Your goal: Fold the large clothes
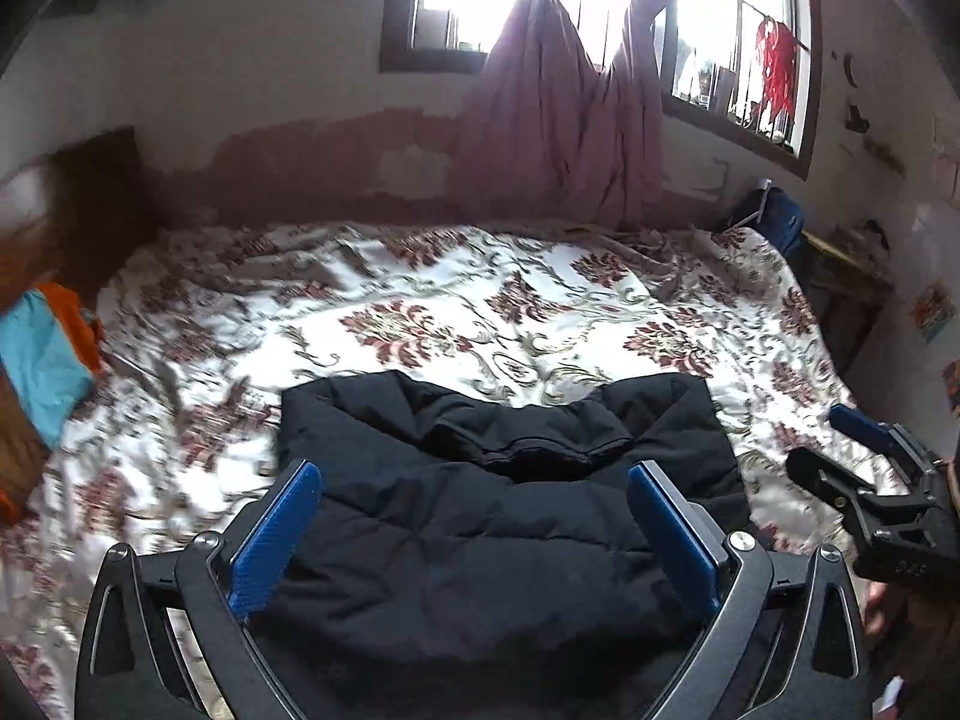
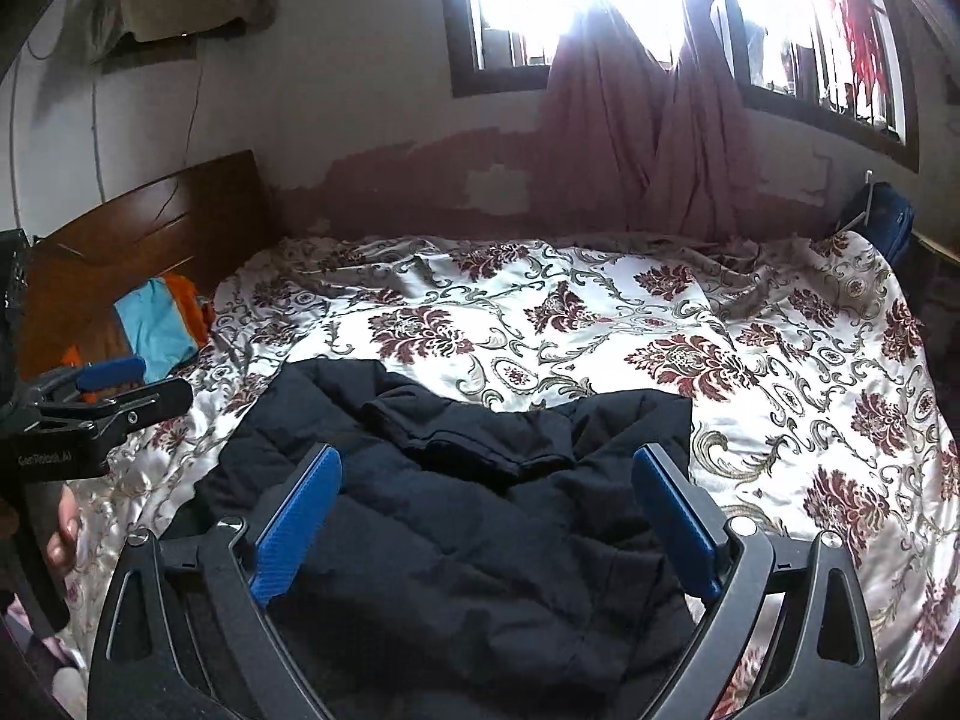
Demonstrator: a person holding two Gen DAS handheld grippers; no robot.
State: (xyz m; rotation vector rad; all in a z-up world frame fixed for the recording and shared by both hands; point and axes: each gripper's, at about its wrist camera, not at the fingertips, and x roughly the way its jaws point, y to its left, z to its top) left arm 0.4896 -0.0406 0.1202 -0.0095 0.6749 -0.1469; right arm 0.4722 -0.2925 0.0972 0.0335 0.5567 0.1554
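Through my left wrist camera, the left gripper [image 1: 474, 531] has its blue pads [image 1: 273, 534] spread wide with nothing pinched between them; the black quilted jacket [image 1: 480, 552] only lies on the bed beneath and beyond them. That jacket sits bunched at the near edge of the floral bedspread [image 1: 480, 312], its collar [image 1: 534, 444] turned toward the far wall. At the right edge of this view I see the right gripper [image 1: 864, 468] from the side, off the jacket. Pink curtains [image 1: 570, 120] hang knotted in front of the bright window [image 1: 456, 0], and a turquoise and orange cloth [image 1: 48, 354] lies at the far left. From my right wrist camera, the right gripper [image 2: 486, 522] shows its blue pads [image 2: 678, 522] parted just as wide, empty, with the jacket [image 2: 480, 540] below them on the bedspread [image 2: 660, 324]. The left gripper [image 2: 120, 390] pokes in at the left edge, a hand [image 2: 63, 531] on its grip, beside the jacket's left border. The wooden headboard [image 2: 150, 222] stands behind, with the turquoise cloth [image 2: 156, 330] in front of it.
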